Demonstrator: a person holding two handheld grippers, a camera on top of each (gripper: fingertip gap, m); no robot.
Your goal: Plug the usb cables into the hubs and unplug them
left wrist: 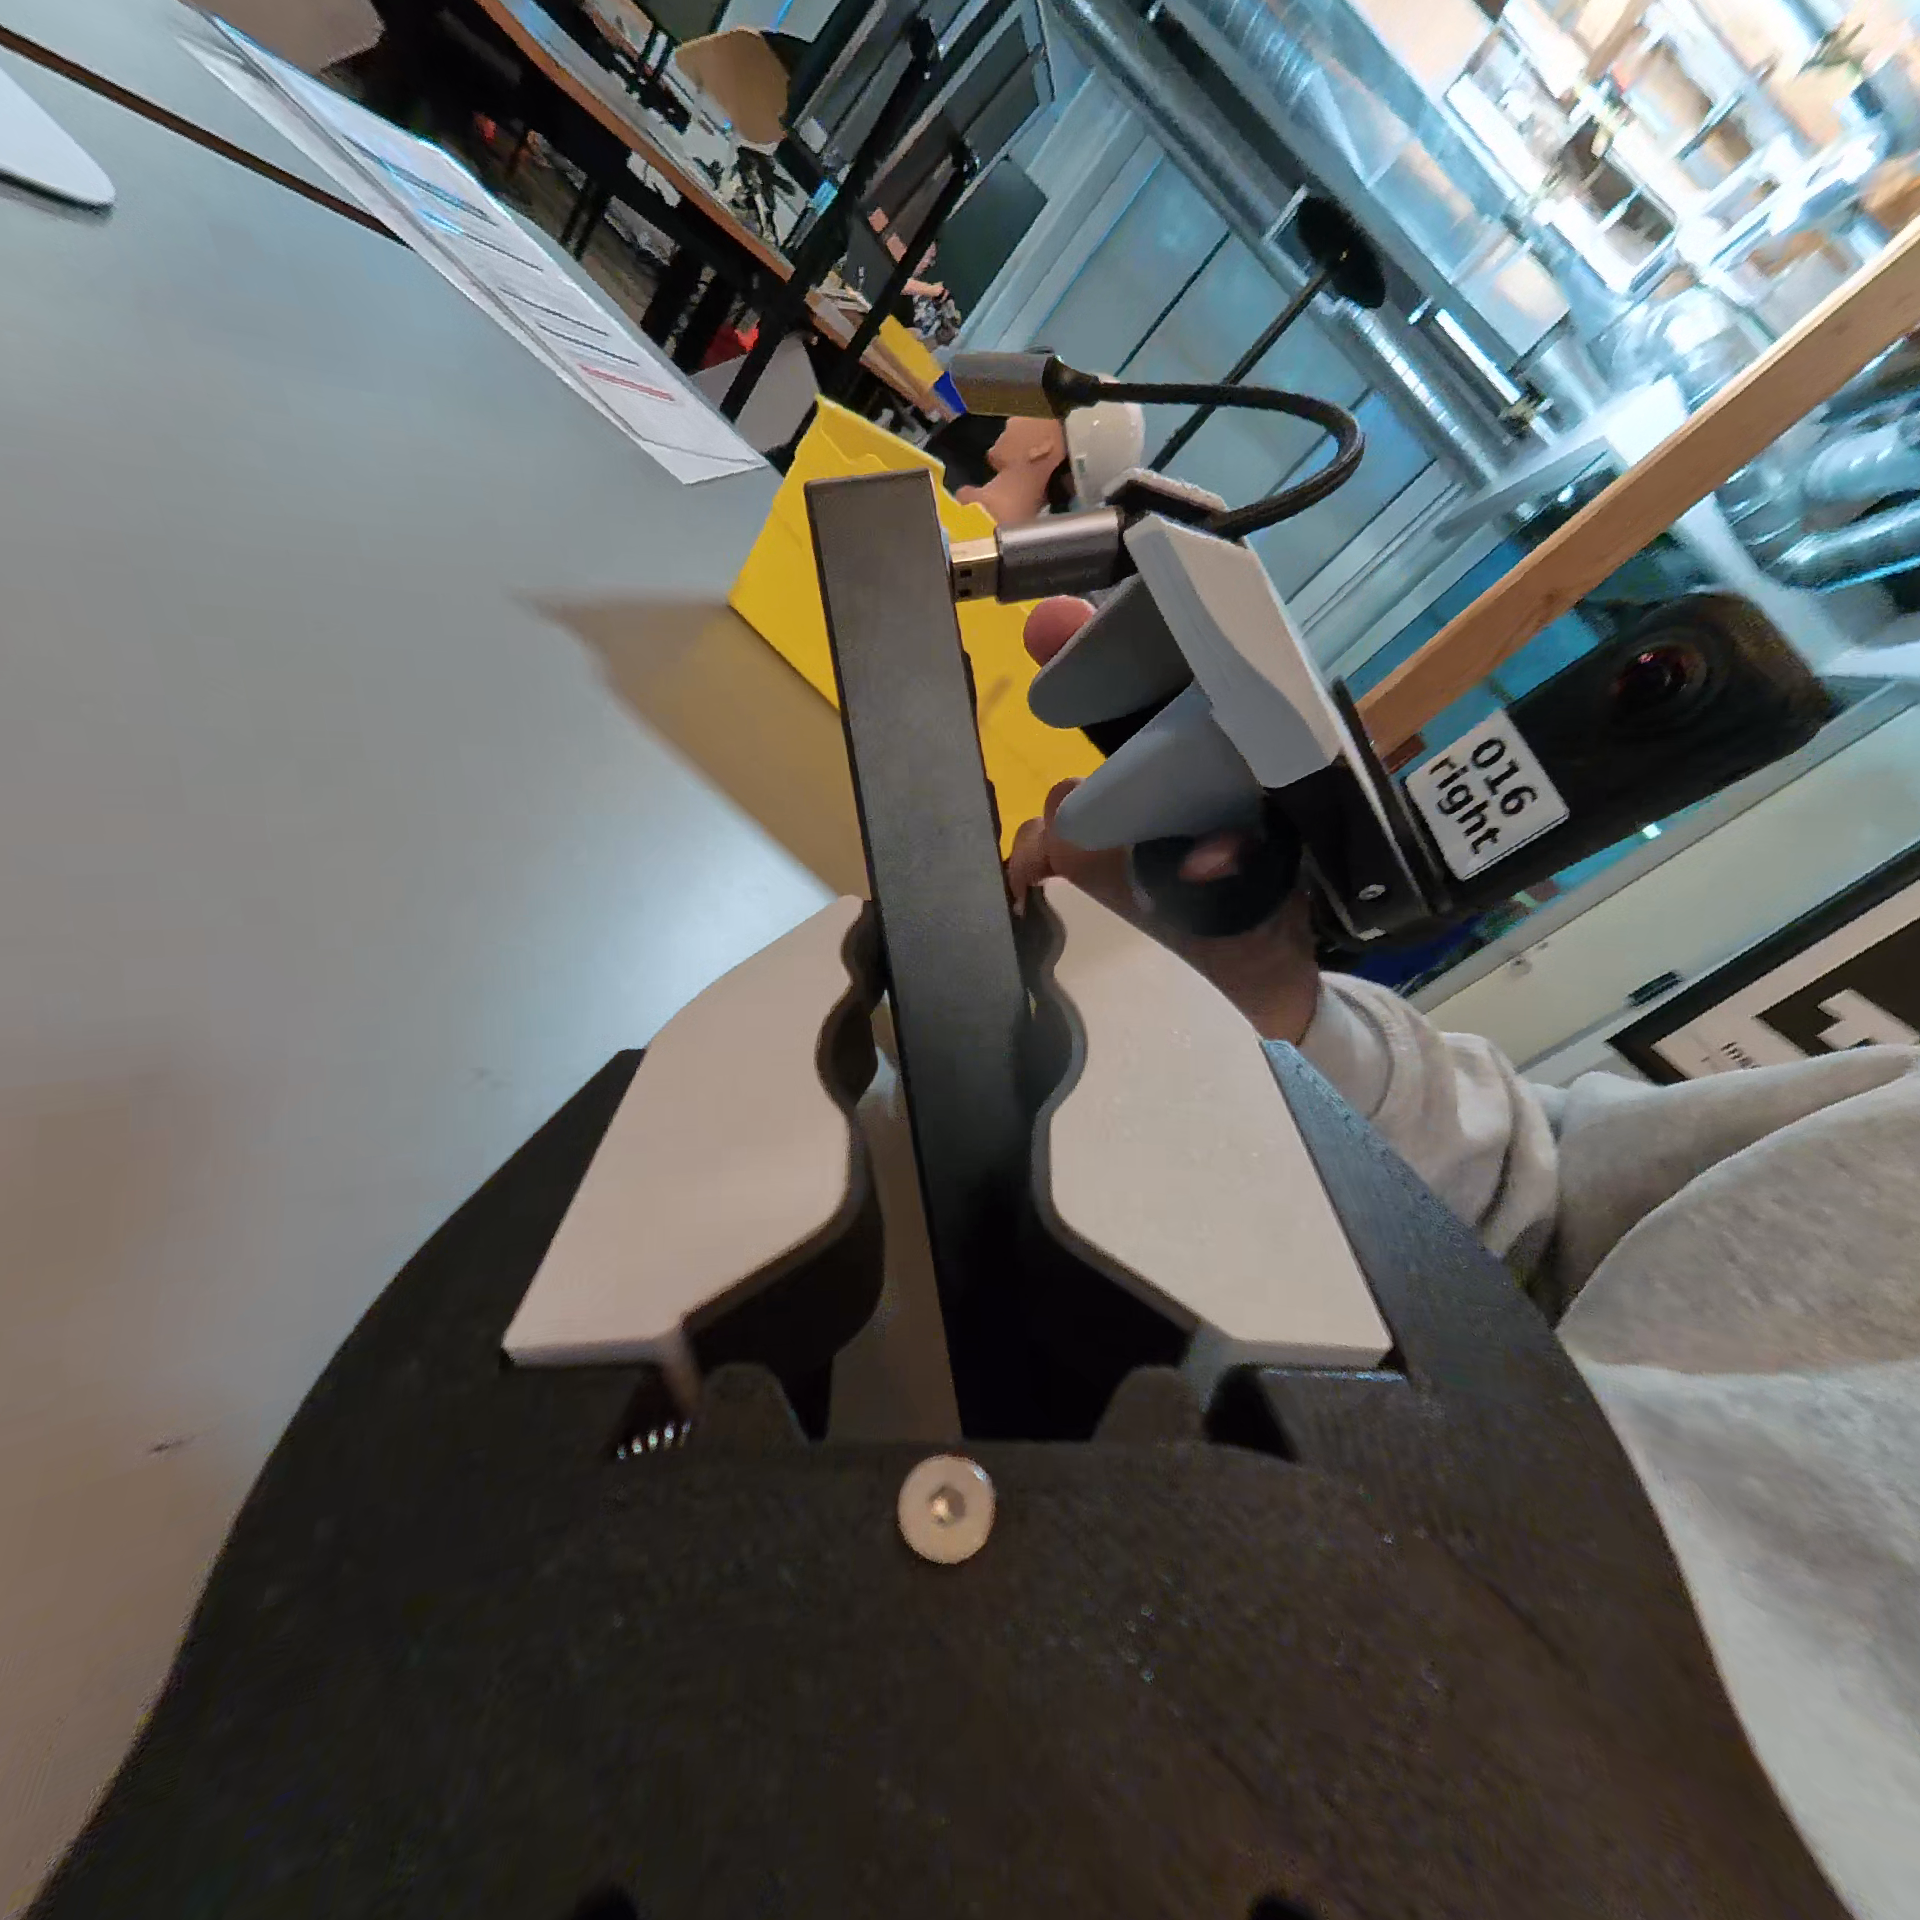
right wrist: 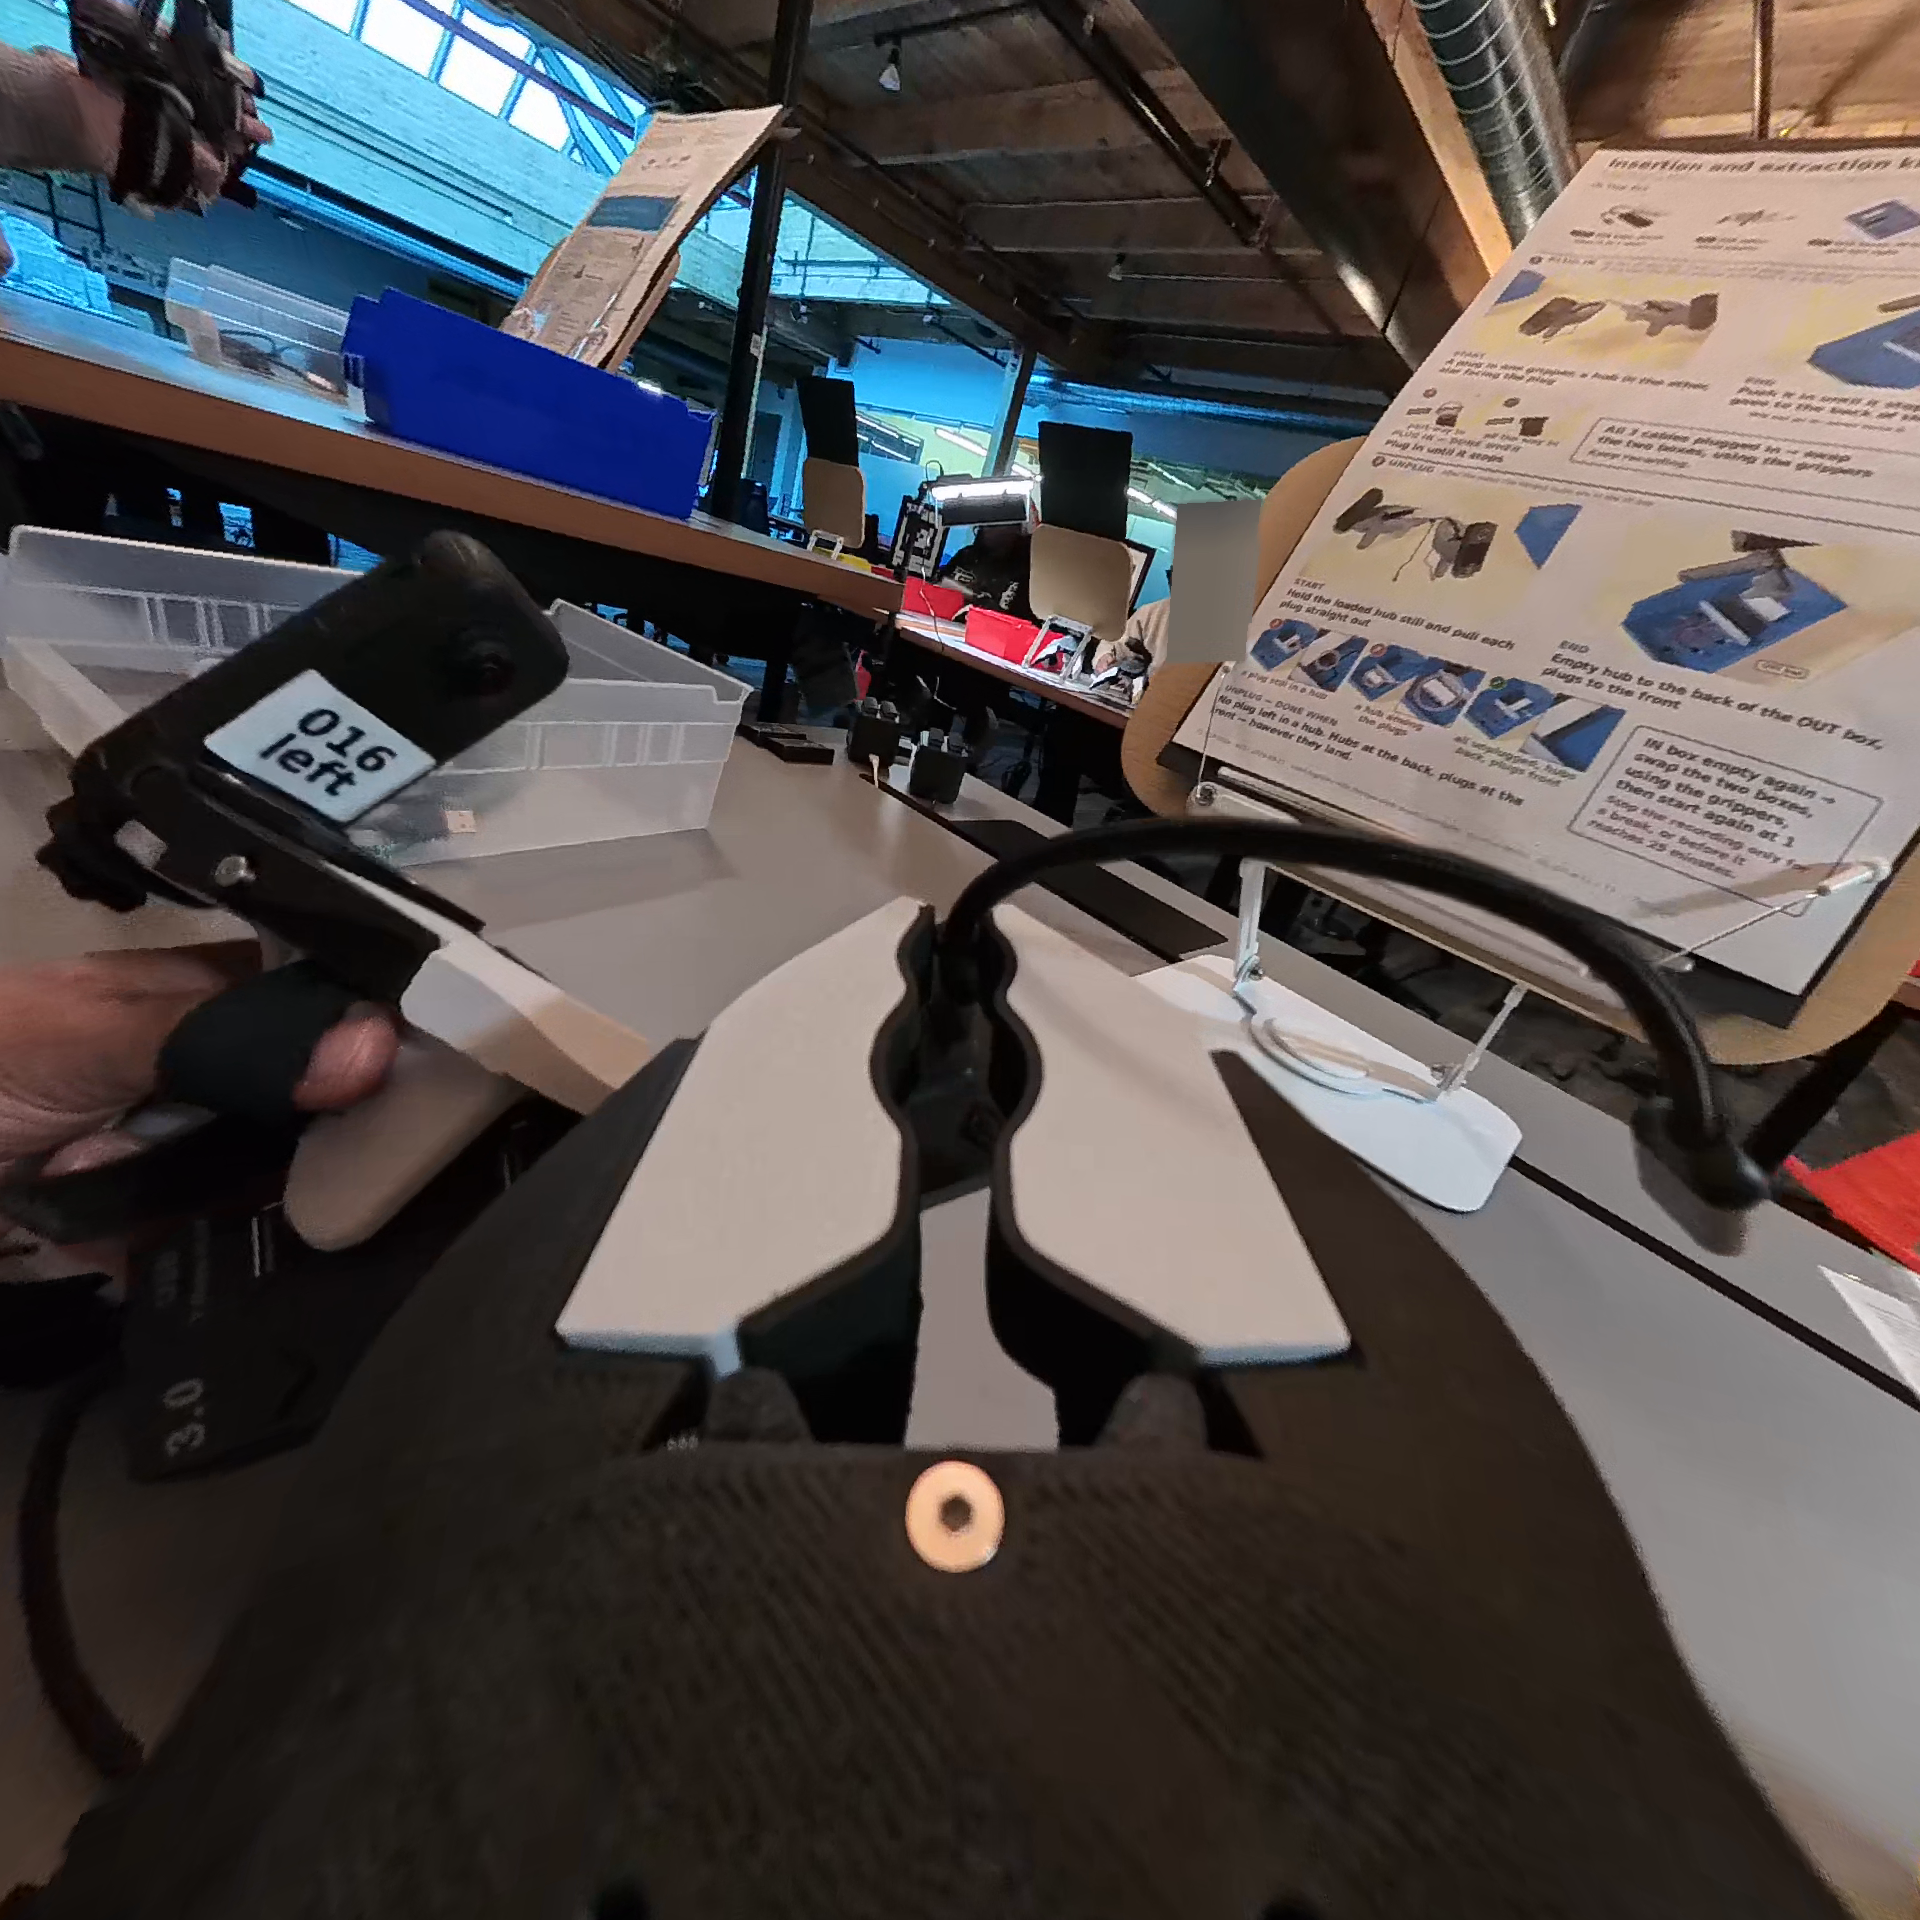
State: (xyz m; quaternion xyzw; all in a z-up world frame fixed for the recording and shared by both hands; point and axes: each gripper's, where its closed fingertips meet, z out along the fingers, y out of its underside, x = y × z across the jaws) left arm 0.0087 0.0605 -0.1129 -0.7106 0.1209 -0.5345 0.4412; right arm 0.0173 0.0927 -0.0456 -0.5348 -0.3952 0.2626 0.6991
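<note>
Left gripper [left wrist: 948,971] has its fingers [left wrist: 727,1122] pinching a black USB hub [left wrist: 914,790], which stands up between them and reaches well past the tips. Right gripper [right wrist: 958,977] has its fingers [right wrist: 1132,1132] pinching the dark plug end of a short black braided cable [right wrist: 1351,847]. In the left wrist view the right gripper [left wrist: 1174,551] comes in from the right of the hub, the cable's grey plug [left wrist: 1044,569] has its metal tip at the hub's right edge near the top; how far it is seated is hard to tell. The cable loops up and back, and its other grey connector [left wrist: 1003,382] hangs free above the hub's top end. Yellow bin [left wrist: 784,561] sits beyond the left fingertips, mostly hidden by the hub, contents not visible. In the right wrist view a clear plastic bin [right wrist: 613,727] sits on the counter [right wrist: 1714,1455] off to the left beyond the fingertips, behind the left gripper [right wrist: 436,1091]; a small light-coloured item shows through its wall, too small to identify. Blue bin [right wrist: 520,400] on the far table, contents not visible. The hub is mostly lost behind the gripper body at lower left. Instruction sheet on a stand [right wrist: 1621,540] is right of the fingertips, cut off at the frame edge. A hand [right wrist: 62,1070] holds the left gripper's handle, partly out of frame.
</note>
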